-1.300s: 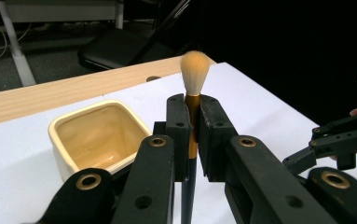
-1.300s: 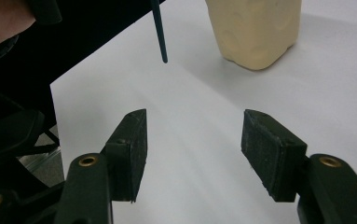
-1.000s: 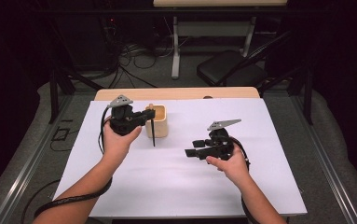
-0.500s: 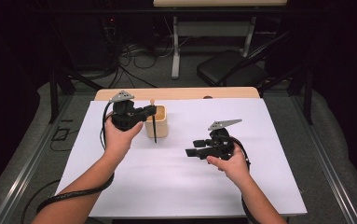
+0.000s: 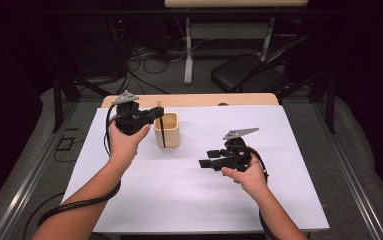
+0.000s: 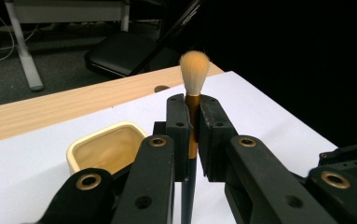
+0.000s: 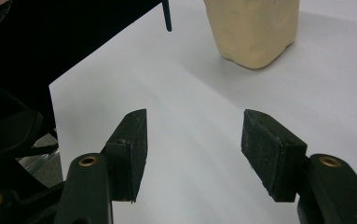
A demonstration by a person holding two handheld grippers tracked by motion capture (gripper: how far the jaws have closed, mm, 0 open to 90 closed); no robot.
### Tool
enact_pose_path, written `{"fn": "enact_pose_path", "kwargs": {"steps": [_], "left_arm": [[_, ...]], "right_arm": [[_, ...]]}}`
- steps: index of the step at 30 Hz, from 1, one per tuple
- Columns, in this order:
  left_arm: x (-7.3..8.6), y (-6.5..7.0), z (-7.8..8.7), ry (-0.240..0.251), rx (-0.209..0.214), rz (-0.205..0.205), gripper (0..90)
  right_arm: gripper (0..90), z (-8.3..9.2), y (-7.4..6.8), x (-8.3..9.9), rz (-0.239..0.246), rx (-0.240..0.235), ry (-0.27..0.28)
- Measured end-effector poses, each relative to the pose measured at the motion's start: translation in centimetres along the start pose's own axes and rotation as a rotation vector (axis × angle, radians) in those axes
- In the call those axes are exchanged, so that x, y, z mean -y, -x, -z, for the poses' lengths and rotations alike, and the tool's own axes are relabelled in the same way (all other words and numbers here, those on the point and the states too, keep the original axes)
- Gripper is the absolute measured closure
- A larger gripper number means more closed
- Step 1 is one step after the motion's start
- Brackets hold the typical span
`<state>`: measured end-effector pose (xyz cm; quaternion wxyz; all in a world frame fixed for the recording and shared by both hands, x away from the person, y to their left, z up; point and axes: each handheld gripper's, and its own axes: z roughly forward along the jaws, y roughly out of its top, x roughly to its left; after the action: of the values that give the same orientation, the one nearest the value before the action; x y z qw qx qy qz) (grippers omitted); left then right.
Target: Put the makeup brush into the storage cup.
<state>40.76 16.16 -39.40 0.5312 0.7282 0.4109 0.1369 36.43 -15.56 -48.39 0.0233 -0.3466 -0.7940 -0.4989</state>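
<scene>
high view has the left tongs [image 5: 155, 114] raised near the far left corner of the table [image 5: 194, 200], closed tight on a brush [image 5: 162, 125] that hangs upright just over and in front of a cream cup [image 5: 167, 131]. left gripper view, looking along those tongs [image 6: 193, 135], shows the brush [image 6: 194, 74] pinched at its gold ferrule between the two pads, its pale tuft standing up above them and the dark handle running down below between the jaws; the cup [image 6: 106, 149] sits just to the left of the tongs in that view, open at the top, on the white sheet [image 6: 22, 172] that covers the table. right tongs [image 5: 205, 163] in the high view are held low over the middle of the table, well apart from the cup, pointing toward the left edge. right gripper view shows these tongs [image 7: 192, 154] parted fairly wide with nothing between the pads, the cup [image 7: 253, 30] farther off on the white sheet [image 7: 190, 93], and the dark tip of the brush handle [image 7: 167, 18] hanging beside it.
</scene>
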Motion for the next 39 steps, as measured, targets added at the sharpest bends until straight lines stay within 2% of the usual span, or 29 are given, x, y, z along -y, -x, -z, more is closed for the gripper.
{"fn": "enact_pose_path", "kwargs": {"steps": [21, 39], "left_arm": [[-0.9, -0.3, 0.2, 0.025, -0.007, 0.012, 83.6], [-1.8, -1.5, -0.7, 0.074, -0.062, 0.033, 83.6]], "right_arm": [[40.8, 0.0, 0.0, 0.0, 0.003, 0.0, -0.004], [40.5, 0.0, 0.1, 0.0, 0.003, 0.002, 0.002]]}}
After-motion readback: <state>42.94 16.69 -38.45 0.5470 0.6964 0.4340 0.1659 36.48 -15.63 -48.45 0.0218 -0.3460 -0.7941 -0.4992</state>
